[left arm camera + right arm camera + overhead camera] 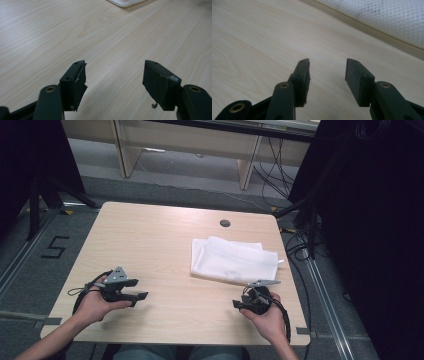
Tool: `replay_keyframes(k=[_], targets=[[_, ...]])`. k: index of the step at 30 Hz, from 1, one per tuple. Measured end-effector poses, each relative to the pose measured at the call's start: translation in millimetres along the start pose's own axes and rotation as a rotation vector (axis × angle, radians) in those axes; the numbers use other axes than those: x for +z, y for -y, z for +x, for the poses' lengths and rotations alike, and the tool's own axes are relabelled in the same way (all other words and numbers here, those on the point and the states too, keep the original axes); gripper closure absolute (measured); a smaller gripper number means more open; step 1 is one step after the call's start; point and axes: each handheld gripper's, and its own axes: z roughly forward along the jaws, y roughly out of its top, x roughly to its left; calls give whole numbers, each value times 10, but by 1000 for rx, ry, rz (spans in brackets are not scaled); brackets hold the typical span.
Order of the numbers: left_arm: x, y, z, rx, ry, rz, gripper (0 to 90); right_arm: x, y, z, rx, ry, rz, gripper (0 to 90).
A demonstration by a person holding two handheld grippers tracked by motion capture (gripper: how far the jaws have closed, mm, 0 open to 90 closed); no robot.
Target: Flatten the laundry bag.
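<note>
I have the left gripper (141, 296) low over the table (165, 240) at its near left, jaws apart on nothing. My right gripper (237, 305) sits near right, jaws apart too, just beside the folded white cloth (231, 261) lying right of centre

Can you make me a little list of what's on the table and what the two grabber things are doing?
table: light wood, with a small round dark hole near the far edge
cloth: white folded cloth lying flat, right of the middle
left gripper: held low near the front left, fingers apart, nothing between them
right gripper: held at the front right, close to the cloth's near edge, fingers apart, nothing between them
touching the cloth: neither gripper
</note>
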Motion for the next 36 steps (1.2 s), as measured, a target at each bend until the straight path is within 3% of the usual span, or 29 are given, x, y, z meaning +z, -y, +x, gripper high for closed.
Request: replay_keyframes(k=[1,3,4,6,8,9,11,13,15,17,18,19,20,22,24,25,26,27,28,29,30,32,33,35,36], targets=[[29,2,-28,-35,-3,-22,346,-15,-18,-8,-6,0,22,556],[35,-5,-24,-14,4,-25,346,-31,-33,-18,-18,10,38,559],[35,-7,-32,-15,5,-20,346,-10,-36,-37,-4,-27,9,565],[23,-2,-35,0,8,-9,346,-9,-67,-77,-16,-37,5,572],[21,-2,-28,5,5,-8,346,-12,-117,-116,13,-26,9,598],[34,-2,-41,-16,11,-29,346,-4,-138,-138,10,-12,-1,604],[41,4,-38,-14,14,-36,346,-5,-162,-167,6,-14,1,607],[9,10,-25,14,16,-11,350,-2,-267,-228,10,18,1,601],[-2,5,-31,-7,11,-11,350,1,-309,-243,15,29,-7,599],[-21,-13,-41,1,11,-36,349,25,-393,-284,-5,79,-34,589],[-18,-13,-48,3,13,-50,349,29,-436,-283,8,102,-24,581],[-26,-12,-53,4,14,-41,349,49,-479,-278,29,99,-30,576],[-28,-10,-45,17,23,-34,349,93,-576,-320,20,104,-56,579],[-19,-13,-36,11,18,-45,349,129,-664,-314,39,113,-49,599],[-16,-14,-32,4,15,-47,349,169,-705,-335,26,104,-60,635],[-14,-16,-38,-17,17,-36,349,253,-772,-360,33,69,-55,679],[-14,-16,-38,-17,17,-36,350,253,-772,-360,33,69,-55,679],[-13,-15,-37,-16,19,-34,350,267,-823,-354,45,84,-9,681],[-13,-16,-38,-17,21,-34,350,326,-840,-379,22,87,-23,678],[-12,-14,-33,-3,23,-39,349,368,-869,-380,52,93,-20,662],[-16,-16,-30,7,23,-39,349,410,-881,-412,42,98,-21,635],[-14,-14,-35,6,29,-48,349,461,-916,-422,71,153,9,592],[-14,-12,-37,6,31,-48,349,488,-922,-408,109,148,6,575],[-12,-11,-50,-8,35,-45,350,526,-947,-430,96,159,10,535],[-12,-17,-48,9,38,-45,349,578,-960,-411,124,173,34,515]])
